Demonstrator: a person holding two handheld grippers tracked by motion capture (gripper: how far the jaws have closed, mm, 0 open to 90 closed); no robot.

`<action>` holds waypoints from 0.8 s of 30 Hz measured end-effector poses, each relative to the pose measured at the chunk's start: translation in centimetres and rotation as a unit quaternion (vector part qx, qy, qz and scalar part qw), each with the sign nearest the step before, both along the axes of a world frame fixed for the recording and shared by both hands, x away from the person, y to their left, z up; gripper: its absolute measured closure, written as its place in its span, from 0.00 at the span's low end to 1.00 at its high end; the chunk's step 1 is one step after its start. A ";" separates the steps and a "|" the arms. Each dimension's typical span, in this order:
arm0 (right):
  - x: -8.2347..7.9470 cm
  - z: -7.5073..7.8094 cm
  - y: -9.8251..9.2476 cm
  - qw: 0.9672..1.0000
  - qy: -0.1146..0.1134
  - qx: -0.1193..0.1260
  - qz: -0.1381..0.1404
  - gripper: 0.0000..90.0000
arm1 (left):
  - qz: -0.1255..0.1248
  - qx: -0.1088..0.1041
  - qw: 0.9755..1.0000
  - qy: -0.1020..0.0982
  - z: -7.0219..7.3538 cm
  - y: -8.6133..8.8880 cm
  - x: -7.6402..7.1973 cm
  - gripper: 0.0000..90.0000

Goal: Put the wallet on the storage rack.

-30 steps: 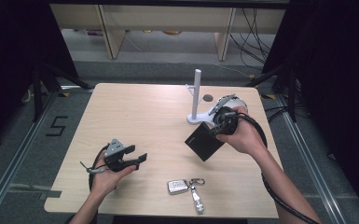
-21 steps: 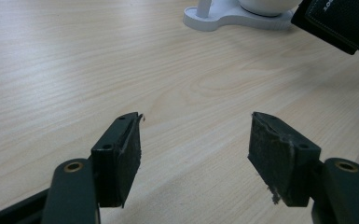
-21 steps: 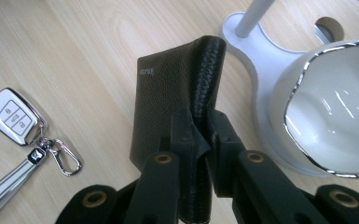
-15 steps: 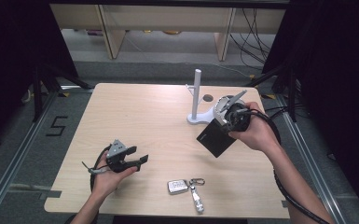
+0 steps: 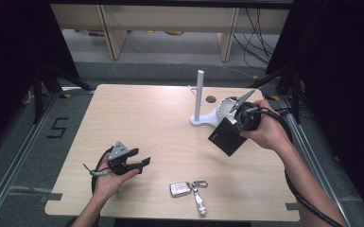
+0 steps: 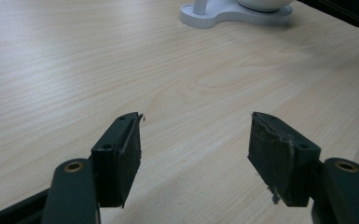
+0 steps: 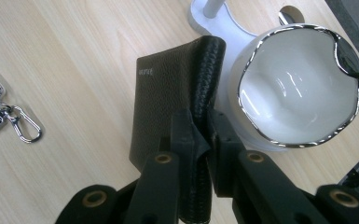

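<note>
At the left of the table, near its front edge, the left gripper rests in the person's left hand low over the wood, its jaws spread wide with nothing between them; in the left gripper view the two worn black pads stand well apart over bare boards. Ahead of it lies a broad stretch of open tabletop, running to the far edge and to the left edge. Further right, close to the front edge, a car key lies flat with its ring and clip beside it, well apart from both grippers. Behind and to the right stands a white stand with an upright post on a flat base, and a white bowl with a shiny wavy rim sits on that base. The wallet is black, grained leather, folded shut, with a small stamped mark near one corner; it hangs tilted above the table, just in front of the bowl and stand. The right gripper is clamped on the wallet's rounded spine, pads pressing from both sides, held by the right hand near the table's right edge. Between wallet and keys the wood is free.
</note>
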State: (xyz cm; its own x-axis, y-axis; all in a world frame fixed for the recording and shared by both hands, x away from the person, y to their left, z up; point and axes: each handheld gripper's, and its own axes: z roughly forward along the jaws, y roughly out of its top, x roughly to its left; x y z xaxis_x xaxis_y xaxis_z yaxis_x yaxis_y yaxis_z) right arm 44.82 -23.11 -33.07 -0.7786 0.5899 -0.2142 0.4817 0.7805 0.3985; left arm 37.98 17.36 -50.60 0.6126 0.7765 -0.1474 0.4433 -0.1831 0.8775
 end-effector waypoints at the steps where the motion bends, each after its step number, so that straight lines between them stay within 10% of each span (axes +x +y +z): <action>1: 0.0 0.1 -0.1 1.000 -0.002 -0.003 -0.001 0.92 | 0.000 0.000 1.000 0.000 0.0 0.0 0.0 0.38; 24: 0.8 2.2 -1.8 0.999 -0.033 -0.018 -0.012 0.92 | -0.006 0.005 1.000 0.000 -0.1 -0.3 -0.1 0.38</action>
